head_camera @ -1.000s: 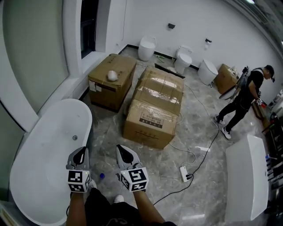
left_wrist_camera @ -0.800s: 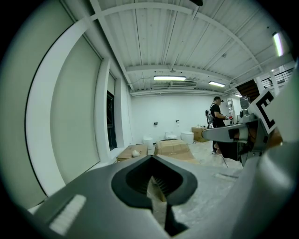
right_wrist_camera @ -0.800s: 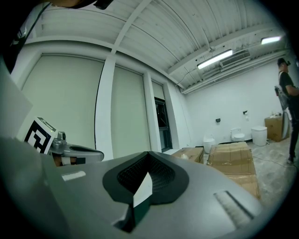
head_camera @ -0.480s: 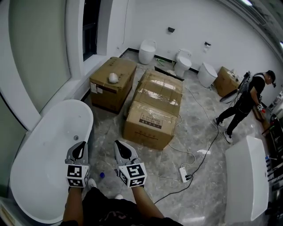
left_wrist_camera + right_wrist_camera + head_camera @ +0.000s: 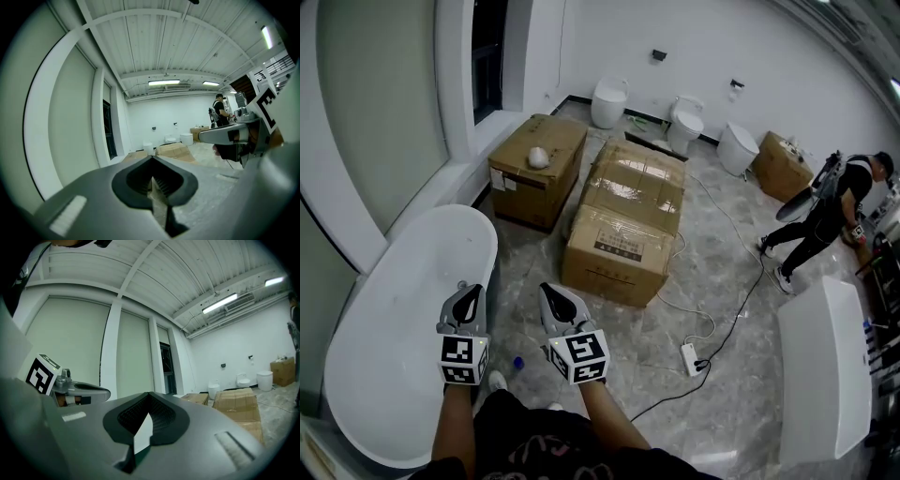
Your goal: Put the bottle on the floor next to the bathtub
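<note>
- Grippers, two: the left gripper [image 5: 467, 296] and the right gripper [image 5: 553, 298] each have their jaws pressed together with nothing between them (held side by side, above the floor).
- One bottle [image 5: 517, 361], blue cap showing, sits on the floor [image 5: 609, 337], just beside the bathtub [image 5: 389, 309].
- Three cardboard boxes [image 5: 617, 246] stand beyond.
- Three toilets [image 5: 607, 101] line the far wall.
</note>
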`<state>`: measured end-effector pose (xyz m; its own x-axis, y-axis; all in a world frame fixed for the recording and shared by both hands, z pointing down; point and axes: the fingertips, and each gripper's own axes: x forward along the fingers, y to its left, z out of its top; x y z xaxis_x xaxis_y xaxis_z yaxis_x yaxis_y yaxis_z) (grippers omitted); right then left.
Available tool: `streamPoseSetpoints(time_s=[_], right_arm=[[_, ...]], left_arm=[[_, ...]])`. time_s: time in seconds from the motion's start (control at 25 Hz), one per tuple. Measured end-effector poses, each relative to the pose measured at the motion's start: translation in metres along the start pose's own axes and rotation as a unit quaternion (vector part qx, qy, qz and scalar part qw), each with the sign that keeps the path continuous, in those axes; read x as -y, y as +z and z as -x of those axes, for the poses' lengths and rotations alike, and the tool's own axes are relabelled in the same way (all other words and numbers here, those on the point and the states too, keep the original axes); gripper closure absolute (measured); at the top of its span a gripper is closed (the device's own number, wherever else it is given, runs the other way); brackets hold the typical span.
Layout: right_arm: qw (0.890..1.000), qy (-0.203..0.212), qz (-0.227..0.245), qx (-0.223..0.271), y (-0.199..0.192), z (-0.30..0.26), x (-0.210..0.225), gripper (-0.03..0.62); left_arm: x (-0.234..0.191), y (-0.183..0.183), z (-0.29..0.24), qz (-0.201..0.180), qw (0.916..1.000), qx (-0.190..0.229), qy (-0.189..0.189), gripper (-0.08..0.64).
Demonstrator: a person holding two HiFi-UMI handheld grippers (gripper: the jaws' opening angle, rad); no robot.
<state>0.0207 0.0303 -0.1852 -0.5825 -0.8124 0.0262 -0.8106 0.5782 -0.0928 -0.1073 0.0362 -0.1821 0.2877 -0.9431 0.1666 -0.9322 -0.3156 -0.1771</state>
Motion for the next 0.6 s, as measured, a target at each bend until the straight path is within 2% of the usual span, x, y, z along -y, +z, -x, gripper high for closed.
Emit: streamPoseSetpoints(time_s=[0.6], right_arm=[[1.0, -0.006, 0.001, -0.005, -0.002, 0.014, 0.001, 0.583]], left_arm=[[0.007, 0.002, 0.009, -0.006, 1.0, -0.001, 0.004, 0.56]])
